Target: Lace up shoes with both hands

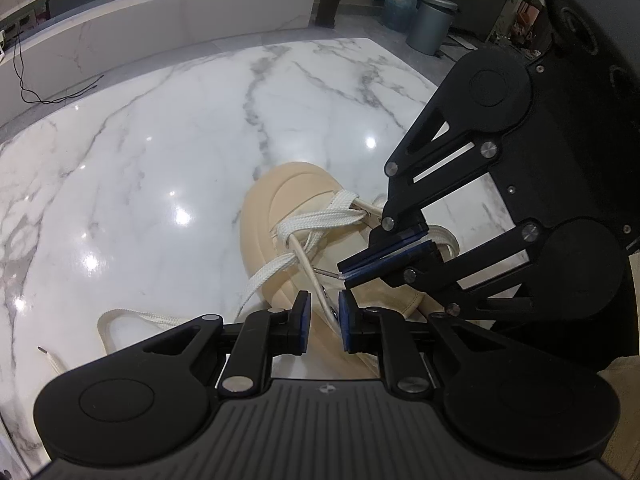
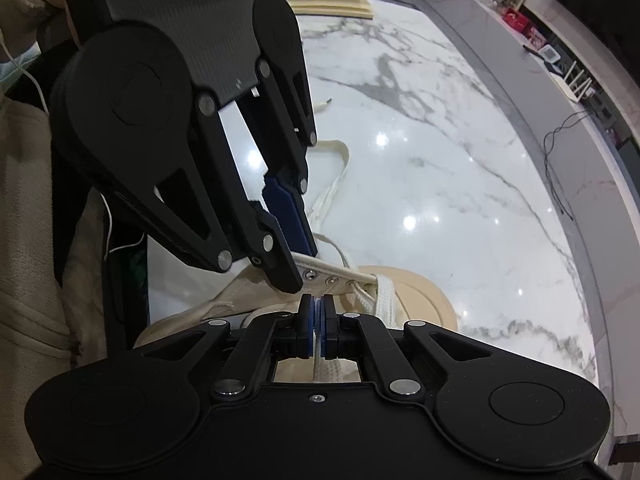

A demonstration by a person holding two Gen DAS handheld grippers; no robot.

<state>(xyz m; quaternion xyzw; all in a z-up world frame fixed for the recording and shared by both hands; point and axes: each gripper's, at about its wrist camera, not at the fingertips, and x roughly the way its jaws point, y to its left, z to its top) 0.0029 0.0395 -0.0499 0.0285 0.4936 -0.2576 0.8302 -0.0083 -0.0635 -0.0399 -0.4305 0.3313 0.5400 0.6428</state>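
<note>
A beige shoe [image 1: 276, 196] lies on the marble table with its toe pointing away, and white lace [image 1: 320, 216] crosses its lower eyelets. My left gripper [image 1: 324, 314] is open, and its blue pads straddle the shoe's eyelet strip [image 1: 326, 300] without pinching it. My right gripper [image 1: 345, 275] reaches in from the right, shut on the lace end, whose thin tip [image 1: 326, 273] pokes out toward the eyelets. In the right wrist view, the right gripper [image 2: 317, 312] clamps the flat lace [image 2: 326, 370], and the left gripper [image 2: 302, 266] hangs over the eyelet row [image 2: 332, 280].
The other lace end [image 1: 46, 352] trails loose on the table [image 1: 160, 140] at the left, also seen as the loose lace [image 2: 340, 184]. A person's beige sleeve [image 2: 28, 184] is close on the left. Flat beige boards [image 2: 332, 0] lie at the table's far end.
</note>
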